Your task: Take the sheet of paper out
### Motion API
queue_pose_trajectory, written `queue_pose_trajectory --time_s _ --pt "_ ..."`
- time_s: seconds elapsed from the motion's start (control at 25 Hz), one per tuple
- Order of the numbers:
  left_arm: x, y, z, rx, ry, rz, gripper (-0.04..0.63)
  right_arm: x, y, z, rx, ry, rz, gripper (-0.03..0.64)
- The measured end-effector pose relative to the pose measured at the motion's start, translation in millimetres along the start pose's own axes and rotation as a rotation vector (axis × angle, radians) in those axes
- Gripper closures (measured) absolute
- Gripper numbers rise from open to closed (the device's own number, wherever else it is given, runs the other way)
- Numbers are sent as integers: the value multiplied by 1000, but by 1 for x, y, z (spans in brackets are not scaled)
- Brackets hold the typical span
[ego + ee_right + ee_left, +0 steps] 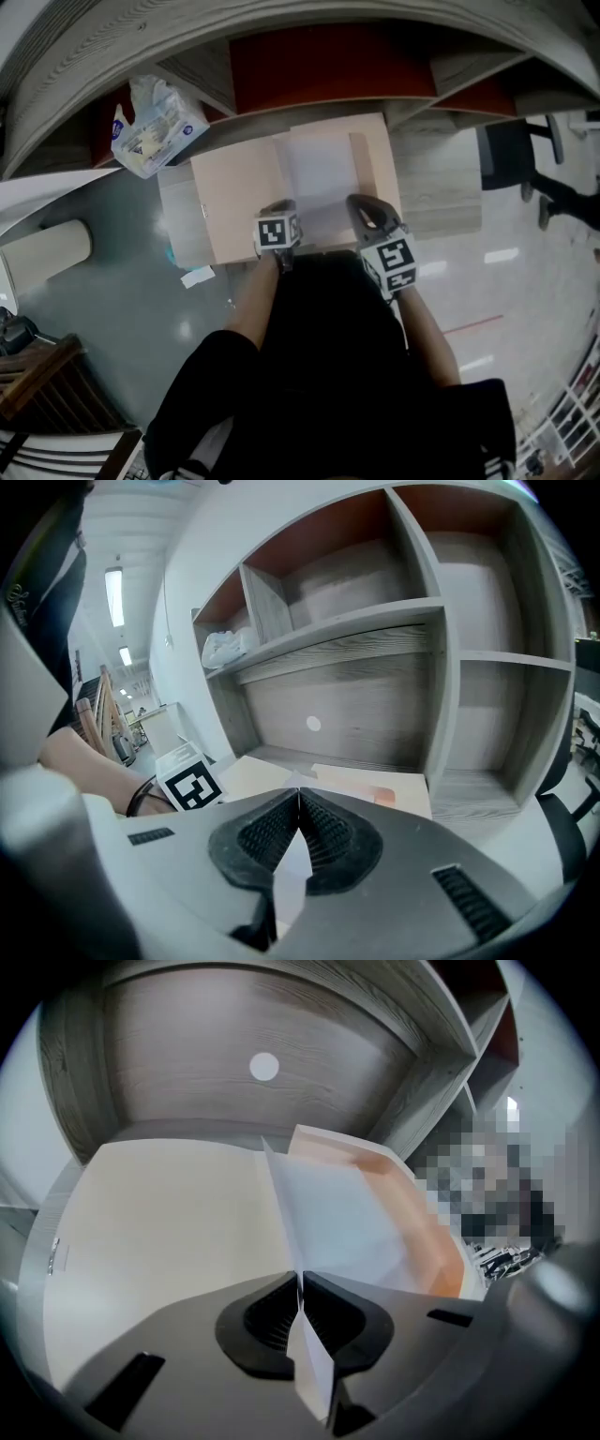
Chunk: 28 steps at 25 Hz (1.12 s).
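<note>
- Head view: the left tool [279, 208] and the right tool [361, 204] sit side by side at the near edge of a white sheet of paper [319, 173].
- The sheet lies ahead of both tools, on an open beige folder [234, 202] that rests on the grey wooden worktop [441, 183].
- Left gripper view: the left tool [300, 1283] has its jaws pressed together on the edge of the sheet [337, 1222], which runs on edge between the pads.
- From that grip the paper stretches forward and to the right, over the folder's [178, 1232] right half; its left half lies bare to the tool's left.
- Right gripper view: the right tool [298, 799] has its jaws closed, with a white strip of the sheet [292, 878] showing between the pads.
- The folder [375, 785] lies just ahead of this tool, and the grey shelf unit [375, 621] rises beyond it.
- A tissue pack [155, 127] sits well off to the left tool's left, beyond the folder.
</note>
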<state>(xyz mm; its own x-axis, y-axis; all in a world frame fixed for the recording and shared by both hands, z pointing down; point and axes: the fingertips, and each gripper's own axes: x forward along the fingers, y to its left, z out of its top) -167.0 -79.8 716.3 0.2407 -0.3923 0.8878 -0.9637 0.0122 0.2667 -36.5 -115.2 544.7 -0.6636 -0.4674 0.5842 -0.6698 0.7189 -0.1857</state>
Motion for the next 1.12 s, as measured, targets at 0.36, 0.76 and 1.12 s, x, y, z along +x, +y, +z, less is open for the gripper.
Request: queue_pose_trajectory --time_s 0.36,0.76,1.12 --pt "-23 39 -13 -85 -31 62 535 26 33 7 -66 22 97 598" --pt "-58 66 -10 -76 -101 120 548 48 66 17 -115 23 187 598" --pt "-90 69 1 2 -158 180 549 58 84 18 -126 17 242 600"
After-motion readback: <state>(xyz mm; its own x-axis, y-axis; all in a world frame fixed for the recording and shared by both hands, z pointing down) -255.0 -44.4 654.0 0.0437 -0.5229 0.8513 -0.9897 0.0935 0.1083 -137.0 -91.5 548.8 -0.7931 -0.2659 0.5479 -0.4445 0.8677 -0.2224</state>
